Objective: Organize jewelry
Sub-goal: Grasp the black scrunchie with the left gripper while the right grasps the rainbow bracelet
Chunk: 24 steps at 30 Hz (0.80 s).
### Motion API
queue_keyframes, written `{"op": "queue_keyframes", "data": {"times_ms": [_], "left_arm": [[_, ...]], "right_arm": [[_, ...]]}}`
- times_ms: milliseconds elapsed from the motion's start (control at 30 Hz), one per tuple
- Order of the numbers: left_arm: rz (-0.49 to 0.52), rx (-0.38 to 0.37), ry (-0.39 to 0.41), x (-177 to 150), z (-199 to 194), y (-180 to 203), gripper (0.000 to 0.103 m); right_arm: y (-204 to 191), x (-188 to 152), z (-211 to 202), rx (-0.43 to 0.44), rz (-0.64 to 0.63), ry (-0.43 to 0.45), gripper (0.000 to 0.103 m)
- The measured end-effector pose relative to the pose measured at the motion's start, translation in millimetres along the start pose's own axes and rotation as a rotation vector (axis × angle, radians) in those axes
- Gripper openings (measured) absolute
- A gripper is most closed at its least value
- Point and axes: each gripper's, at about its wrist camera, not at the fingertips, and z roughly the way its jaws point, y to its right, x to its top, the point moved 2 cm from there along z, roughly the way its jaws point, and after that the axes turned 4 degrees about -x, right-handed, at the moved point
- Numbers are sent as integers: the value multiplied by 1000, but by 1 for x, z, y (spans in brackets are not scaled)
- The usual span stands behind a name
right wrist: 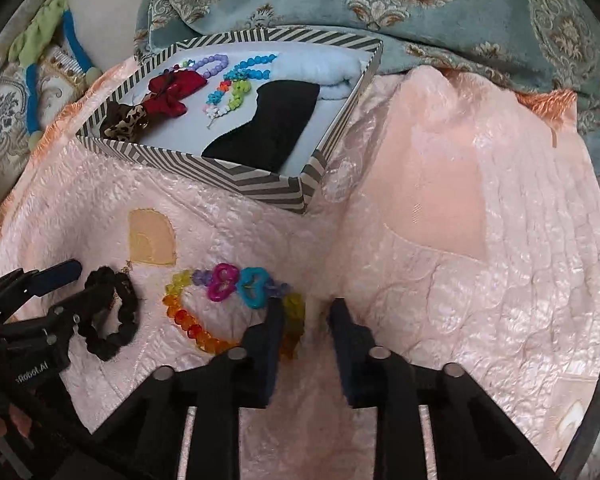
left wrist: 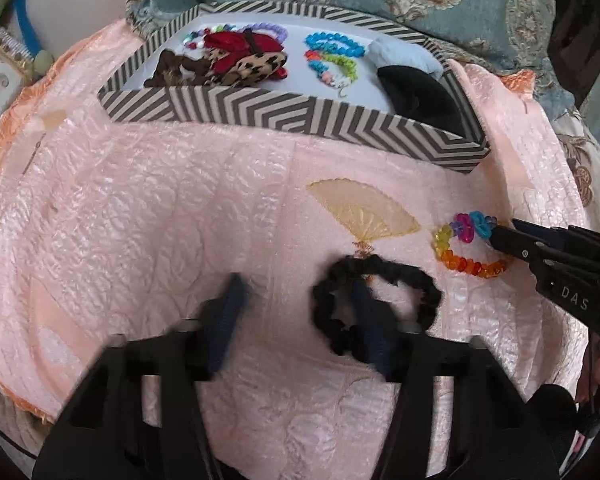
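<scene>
A black scrunchie (left wrist: 404, 276) lies on the pink quilt. My left gripper (left wrist: 296, 300) is open over it: one finger stands inside the ring, the other outside to its left, so the ring's left band lies between the jaws. A rainbow bead bracelet (right wrist: 204, 292) lies just right of the scrunchie (right wrist: 128, 312). My right gripper (right wrist: 306, 312) stands at a narrow gap with the bracelet's yellow beads between the jaws, against the left finger; a strip of quilt shows beside the other. The bracelet (left wrist: 472, 268) meets the right gripper (left wrist: 500, 232) in the left wrist view too.
A striped box (left wrist: 260, 112) stands behind on the quilt (left wrist: 160, 220), holding bead bracelets (left wrist: 332, 52), red and leopard bows (left wrist: 244, 56), and black and pale blue cloths. A teal patterned blanket (right wrist: 420, 12) lies beyond it. The left gripper (right wrist: 80, 284) shows at lower left.
</scene>
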Motion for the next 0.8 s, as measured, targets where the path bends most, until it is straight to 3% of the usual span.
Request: {"op": "queue_keyframes", "data": {"times_ms": [67,133,367,467,567,800], "left_arm": [[10,-17,-2,2,-2,1,13],[-1,-65,-10,5,-7,-1,11],[12,-73,72,18,-46,2,9],[18,-74,91,18,-59,2,9],[14,-76,98,18,-64,-1,9],[-4,-77,88,18,-64,-7,9]], "right_arm": [[5,0,-10,30,38,29,12],[7,1,-21,49,54,56,8],[-3,7,-62,82,14,135,6],[-7,10,-55,106,0,133,6],[-12,6,-36,28,-55,74,19],[-14,5,4,0,-139,17,19]]}}
